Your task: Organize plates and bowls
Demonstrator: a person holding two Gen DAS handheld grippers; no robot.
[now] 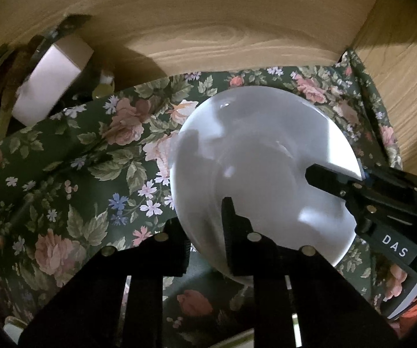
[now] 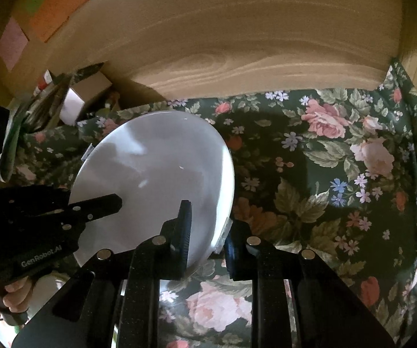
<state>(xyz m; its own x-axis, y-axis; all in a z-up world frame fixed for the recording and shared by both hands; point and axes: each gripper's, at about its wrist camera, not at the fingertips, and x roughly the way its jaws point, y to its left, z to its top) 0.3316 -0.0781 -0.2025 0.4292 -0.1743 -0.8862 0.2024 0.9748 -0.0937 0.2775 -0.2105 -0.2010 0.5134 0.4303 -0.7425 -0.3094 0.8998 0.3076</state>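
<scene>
In the left wrist view, the white plate (image 1: pixel 263 174) is tilted above the floral cloth (image 1: pixel 77 159). It looks stiff, smooth and fragile, so the rim is the safest hold. The left gripper (image 1: pixel 205 232) is clamped on its near rim.

In the right wrist view, the right gripper (image 2: pixel 205 232) pinches the opposite rim.

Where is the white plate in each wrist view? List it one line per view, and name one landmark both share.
Left wrist view: the white plate sits right of centre, tilted, with the left gripper clamped on its lower edge.
Right wrist view: the plate sits left of centre, the right gripper on its lower right rim.
Shared landmark: the floral cloth beneath it.
</scene>
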